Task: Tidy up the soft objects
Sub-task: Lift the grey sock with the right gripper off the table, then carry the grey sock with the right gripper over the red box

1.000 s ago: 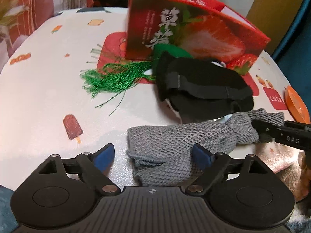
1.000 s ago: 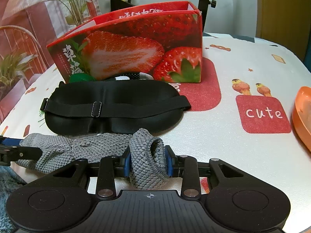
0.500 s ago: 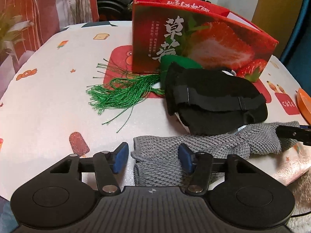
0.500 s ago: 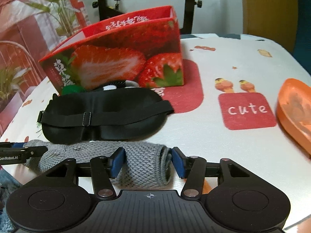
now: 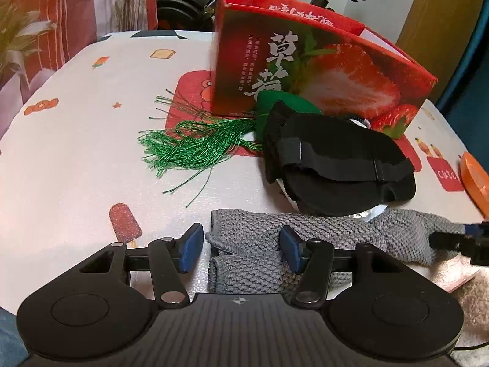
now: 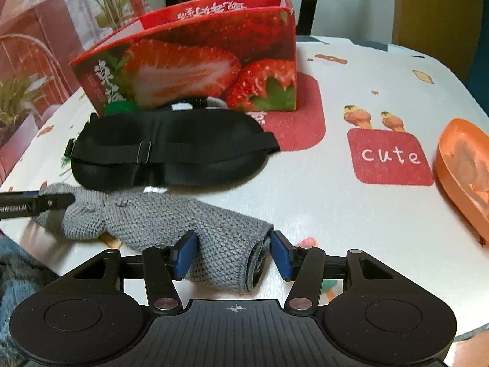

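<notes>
A grey knitted cloth (image 5: 305,241) is laid lengthwise across the near part of the bench (image 5: 76,159), which is covered by a white cloth printed with small cartoon motifs. One end of the knitted cloth is straddled by the left hand-held gripper (image 5: 241,249): its blue pads are set at a middling width, the left pad (image 5: 191,246) is seen clear of the fabric with a bare strip of bench between, and the right pad (image 5: 290,249) is seen over or against the knit. Its jaws have just been closing, with the cloth between them but not squeezed. The other, rolled end (image 6: 226,260) is framed by the right hand-held gripper (image 6: 232,255). Its jaws have just been opening; the left pad (image 6: 185,255) is seen against the roll, while a small gap is left at the right pad (image 6: 282,255), so no firm grip is shown.

Just beyond the cloth a black sleep mask (image 6: 171,150) is laid with its strap uppermost, its near edge overlapping the knit. Something white or silvery (image 5: 363,214) is partly covered by the mask; what it is cannot be told from these views. A green tassel (image 5: 195,146) is spread on the bench to the mask's left, joined to a green piece (image 5: 281,104) tucked against the red strawberry box (image 6: 198,58). The box is stood upright behind the mask, open at the top. An orange dish (image 6: 464,168) is seen at the bench's right edge, well apart from the cloth.
</notes>
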A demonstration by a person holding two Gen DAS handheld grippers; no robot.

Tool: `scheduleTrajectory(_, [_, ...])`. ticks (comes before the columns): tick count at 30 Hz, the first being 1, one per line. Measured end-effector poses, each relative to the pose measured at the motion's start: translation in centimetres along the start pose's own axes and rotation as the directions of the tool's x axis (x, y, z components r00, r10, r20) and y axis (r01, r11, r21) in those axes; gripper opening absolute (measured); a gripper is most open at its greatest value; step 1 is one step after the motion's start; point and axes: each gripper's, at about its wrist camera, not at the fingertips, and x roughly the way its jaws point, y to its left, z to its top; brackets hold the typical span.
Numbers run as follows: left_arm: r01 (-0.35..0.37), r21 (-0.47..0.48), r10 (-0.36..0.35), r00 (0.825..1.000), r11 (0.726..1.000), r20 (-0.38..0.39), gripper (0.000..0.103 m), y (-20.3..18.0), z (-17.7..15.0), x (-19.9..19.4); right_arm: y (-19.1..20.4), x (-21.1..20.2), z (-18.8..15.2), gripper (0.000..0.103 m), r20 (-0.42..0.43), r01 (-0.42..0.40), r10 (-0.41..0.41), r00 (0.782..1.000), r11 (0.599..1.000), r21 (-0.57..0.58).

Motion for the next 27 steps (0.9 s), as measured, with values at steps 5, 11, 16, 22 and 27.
scheduleTrajectory(5, [0.024, -0.011, -0.024, 1.000, 1.000, -0.006, 0.062, 0.2, -0.1, -0.2, -0.1, 0.1, -0.1, 0.030, 0.002, -0.029, 0.029, 1.000, 1.000, 0.002])
scheduleTrajectory(11, [0.030, 0.009, -0.030, 1.000, 0.999, -0.008, 0.059, -0.2, -0.3, -0.3, 0.2, 0.3, -0.1, 0.020, 0.008, -0.050, 0.050, 0.999, 0.999, -0.010])
scheduleTrajectory(16, [0.047, -0.003, -0.047, 0.999, 0.999, -0.002, 0.017, 0.1, -0.3, -0.5, 0.4, 0.2, 0.0, 0.017, 0.023, -0.060, 0.061, 0.998, 0.998, -0.016])
scheduleTrajectory(22, [0.057, -0.049, -0.052, 0.994, 0.997, 0.093, 0.013, 1.1, -0.1, -2.7, 1.1, -2.1, 0.9, 0.016, 0.131, -0.138, 0.146, 0.981, 0.988, -0.062])
scheduleTrajectory(27, [0.066, -0.059, -0.053, 0.976, 0.996, 0.209, 0.012, 1.3, 1.1, -5.8, 1.5, -3.8, 2.4, 0.016, 0.191, -0.181, 0.195, 0.962, 0.979, -0.090])
